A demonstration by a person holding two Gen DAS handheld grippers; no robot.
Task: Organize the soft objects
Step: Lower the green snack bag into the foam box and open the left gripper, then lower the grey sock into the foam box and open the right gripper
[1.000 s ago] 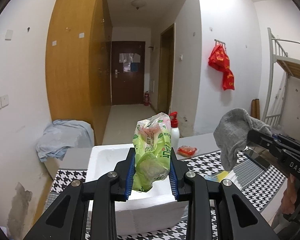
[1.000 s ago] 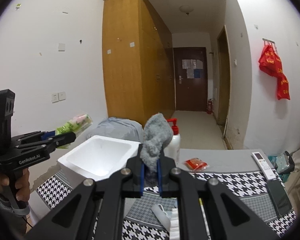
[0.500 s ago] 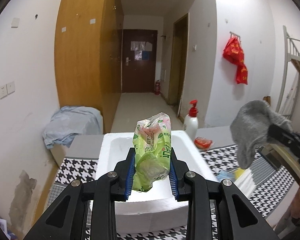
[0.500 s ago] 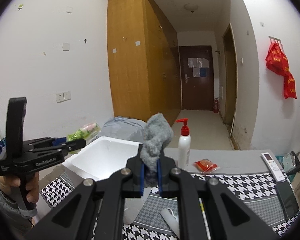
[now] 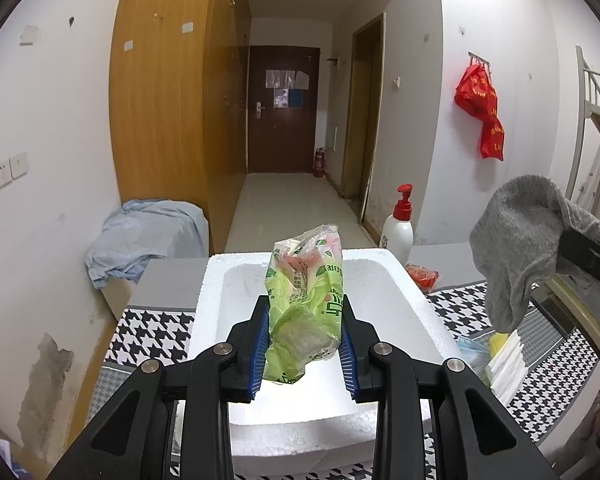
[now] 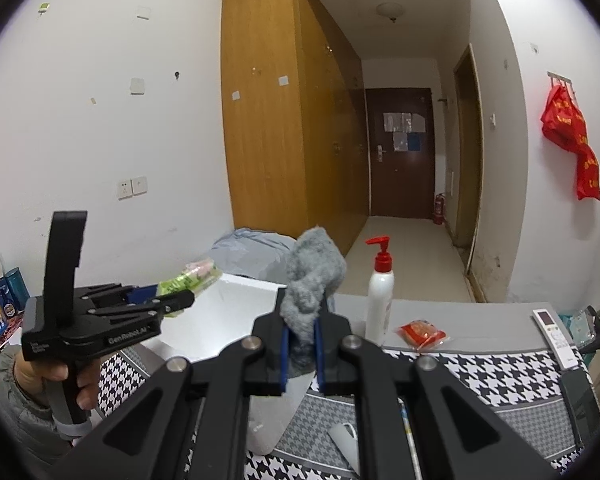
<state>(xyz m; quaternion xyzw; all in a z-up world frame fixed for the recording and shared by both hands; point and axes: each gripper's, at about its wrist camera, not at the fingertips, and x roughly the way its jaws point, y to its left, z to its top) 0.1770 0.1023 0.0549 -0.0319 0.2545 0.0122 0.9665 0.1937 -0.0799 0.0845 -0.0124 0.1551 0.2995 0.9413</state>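
White foam box (image 5: 404, 312) on the houndstooth tabletop (image 5: 152, 328) — nothing visible inside it. Your left tongs (image 5: 303, 344) clench a crinkled green plastic packet (image 5: 304, 300) above the box; your right tongs (image 6: 300, 354) pinch a limp grey sock (image 6: 312, 276) — held off the box's right side. Pump bottle (image 6: 380, 296) stands beyond; hallway door behind.

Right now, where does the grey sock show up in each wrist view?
Left wrist view: grey sock at the right edge, hanging from the right gripper.
Right wrist view: grey sock at centre, pinched between the pads.
Shared landmark: pump bottle.
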